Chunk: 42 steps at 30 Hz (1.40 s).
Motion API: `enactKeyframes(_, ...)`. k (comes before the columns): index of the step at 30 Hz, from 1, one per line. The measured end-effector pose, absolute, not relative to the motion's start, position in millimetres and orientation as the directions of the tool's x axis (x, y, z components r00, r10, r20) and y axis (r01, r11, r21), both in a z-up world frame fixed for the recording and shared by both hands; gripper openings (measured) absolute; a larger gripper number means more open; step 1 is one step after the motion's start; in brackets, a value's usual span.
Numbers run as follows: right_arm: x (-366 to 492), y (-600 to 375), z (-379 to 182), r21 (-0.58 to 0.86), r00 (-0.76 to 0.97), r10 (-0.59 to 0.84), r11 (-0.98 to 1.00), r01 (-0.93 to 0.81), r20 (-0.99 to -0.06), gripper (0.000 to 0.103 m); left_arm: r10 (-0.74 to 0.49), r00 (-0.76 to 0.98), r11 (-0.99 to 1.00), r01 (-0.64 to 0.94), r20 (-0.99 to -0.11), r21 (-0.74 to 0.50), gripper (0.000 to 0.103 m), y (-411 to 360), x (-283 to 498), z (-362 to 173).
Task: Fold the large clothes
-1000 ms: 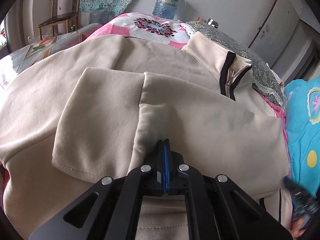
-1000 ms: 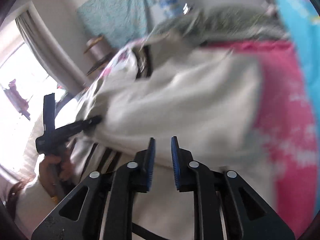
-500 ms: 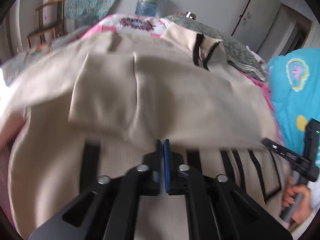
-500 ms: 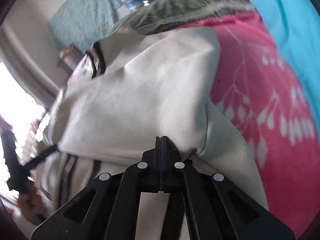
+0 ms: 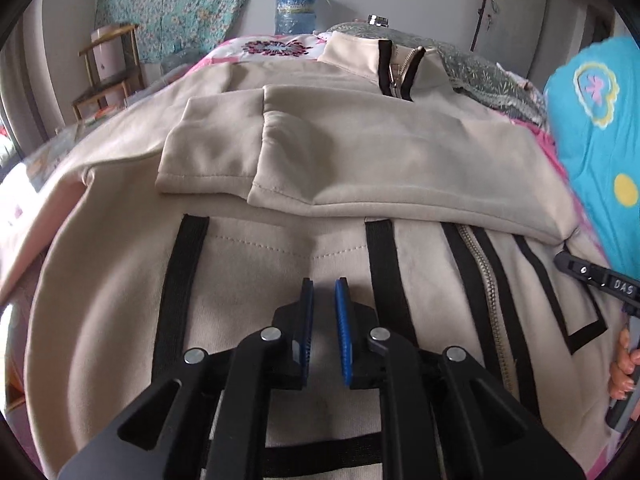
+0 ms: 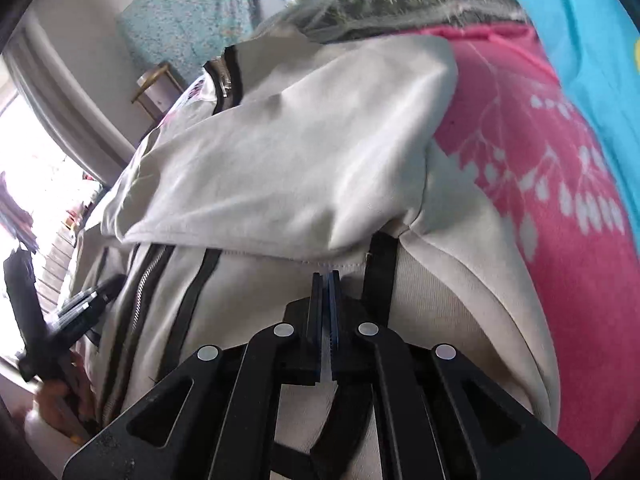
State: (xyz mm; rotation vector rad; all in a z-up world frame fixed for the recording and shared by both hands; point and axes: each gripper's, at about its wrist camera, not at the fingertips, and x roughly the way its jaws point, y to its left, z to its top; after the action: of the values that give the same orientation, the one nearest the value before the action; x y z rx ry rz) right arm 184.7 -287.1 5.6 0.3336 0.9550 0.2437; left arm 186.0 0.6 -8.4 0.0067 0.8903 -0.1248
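A beige zip jacket (image 5: pixel 100 280) with black stripes lies face up on the bed, collar (image 5: pixel 352 54) at the far end. Both sleeves are folded across the chest, their cuffs (image 5: pixel 208 160) overlapping. My left gripper (image 5: pixel 323 282) hovers over the lower front between two black stripes, jaws slightly apart with nothing between them. My right gripper (image 6: pixel 326 276) is shut, its tips at the edge of the folded sleeve (image 6: pixel 280 168). A pale sliver shows between its pads; I cannot tell whether cloth is pinched. Each gripper also shows in the other's view: the right gripper (image 5: pixel 592 280) and the left gripper (image 6: pixel 80 304).
A pink floral bedspread (image 6: pixel 540 160) lies under the jacket. A bright blue blanket (image 5: pixel 600 120) lies on the right and a grey patterned pillow (image 5: pixel 484 72) behind the collar. A water bottle (image 5: pixel 294 8) and a wooden chair (image 5: pixel 108 72) stand by the far wall.
My left gripper drew back from the folded sleeve to the striped lower front and its jaws parted. My right gripper shut and moved in to the sleeve's lower edge.
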Motion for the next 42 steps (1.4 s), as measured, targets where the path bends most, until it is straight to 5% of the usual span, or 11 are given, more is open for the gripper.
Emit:
enactKeyframes(4,183.2,-272.7,12.6,0.294,0.562,0.285,0.953,-0.077,-0.777,0.004,-0.098,0.625,0.993,0.111,-0.775,-0.035,0.012,0.7,185.0,-8.4)
enactKeyframes(9,169.6,-245.0,16.4,0.169,0.583,0.247,0.968,-0.184,-0.774,0.024,-0.073,0.625,0.994,0.112,-0.777,-0.003,0.012,-1.5,184.5,-8.6)
enactKeyframes(27,167.2,-251.8,11.4,0.197,0.581,0.27,0.962,-0.187,-0.768,0.025,-0.115,0.62,0.992,0.11,-0.777,-0.059,0.012,2.8,184.3,-7.6)
enactKeyframes(35,167.3,-252.8,11.1,0.194,0.581,0.268,0.963,-0.188,-0.768,0.025,-0.219,0.606,0.975,0.108,-0.764,-0.194,0.013,20.1,185.4,-8.9)
enactKeyframes(38,167.1,-252.4,11.2,0.194,0.582,0.268,0.963,-0.188,-0.768,0.025,-0.362,0.591,0.924,0.125,-0.721,-0.361,0.028,38.2,186.7,-12.1)
enactKeyframes(40,167.2,-252.7,11.3,0.193,0.582,0.268,0.963,-0.187,-0.768,0.025,-0.563,0.567,0.798,0.184,-0.601,-0.574,0.055,57.8,187.9,-17.4)
enactKeyframes(42,167.4,-252.3,11.2,0.187,0.582,0.263,0.964,-0.188,-0.77,0.025,-0.764,0.533,0.575,0.308,-0.363,-0.758,0.093,76.2,184.1,-19.2)
